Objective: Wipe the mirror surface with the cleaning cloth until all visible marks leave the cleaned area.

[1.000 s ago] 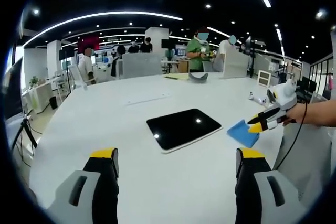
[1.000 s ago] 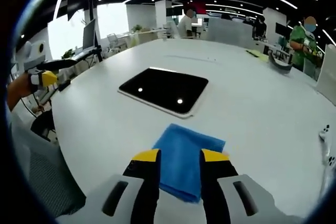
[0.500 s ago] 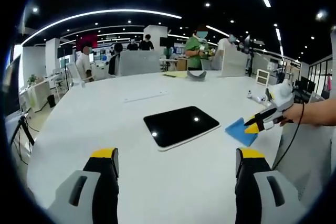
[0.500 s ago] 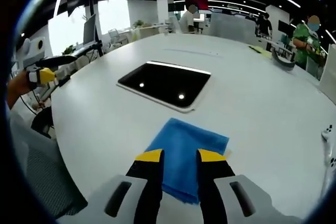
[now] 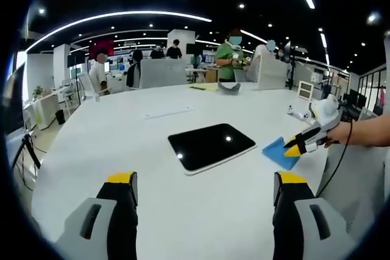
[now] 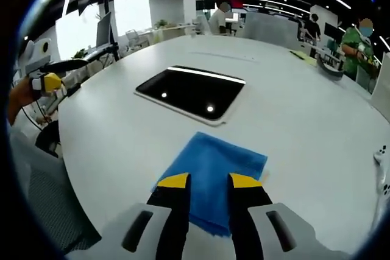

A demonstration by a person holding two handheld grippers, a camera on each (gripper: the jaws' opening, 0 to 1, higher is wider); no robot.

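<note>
The mirror, a dark rounded rectangle with a pale rim, lies flat on the white table; it reflects ceiling lights. In the right gripper view the mirror lies just beyond the blue cleaning cloth. My right gripper has its yellow-tipped jaws closed in on the cloth's near edge. From the left gripper view, that right gripper pinches the cloth to the mirror's right. My left gripper hangs wide open short of the mirror, nothing between its jaws. The left gripper also appears at the far left.
The round white table stretches far behind the mirror. A small white device lies at its right edge, a dark curved object and papers at the back. Several people stand beyond the table. A grey chair sits by the near edge.
My right gripper's jaws have drawn a little closer together on the cloth. The cloth has shifted only slightly; the mirror and my left gripper have stayed put.
</note>
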